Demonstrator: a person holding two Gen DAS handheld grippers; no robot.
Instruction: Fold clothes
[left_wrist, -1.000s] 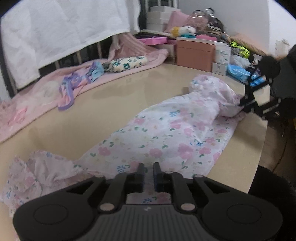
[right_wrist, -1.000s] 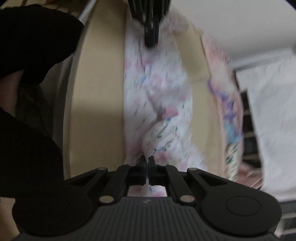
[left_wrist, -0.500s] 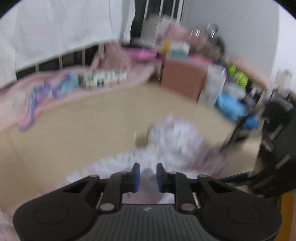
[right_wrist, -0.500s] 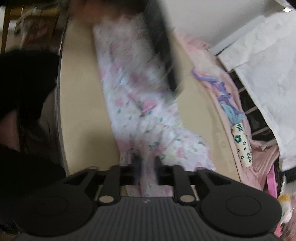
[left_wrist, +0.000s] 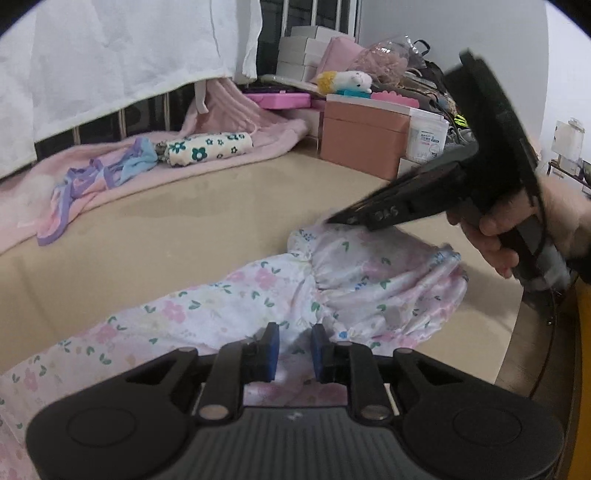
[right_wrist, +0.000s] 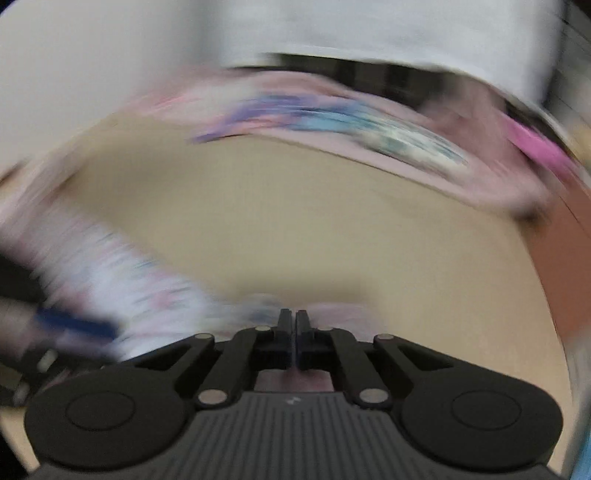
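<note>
A white floral garment (left_wrist: 258, 295) lies stretched across the beige table (left_wrist: 184, 229), bunched at its far right end. My left gripper (left_wrist: 294, 350) is open just above the garment's near edge, with fabric showing between its blue pads. My right gripper (left_wrist: 332, 219) is in the left wrist view, held in a hand, its tip touching the bunched end. In the blurred right wrist view its jaws are closed (right_wrist: 293, 321) with pink fabric (right_wrist: 332, 310) just beyond the tips; whether they pinch it is unclear.
A pink blanket (left_wrist: 92, 177) with a purple garment and a flowered roll (left_wrist: 207, 146) lies along the table's far side. A brown box (left_wrist: 362, 144), a white tub (left_wrist: 426, 138) and clutter stand at the back right. The table edge curves at the right.
My left gripper opened, let go of the garment and moved toward its bunched end. My right gripper swung over the bunched end, opened briefly and closed again; its view is now blurred.
</note>
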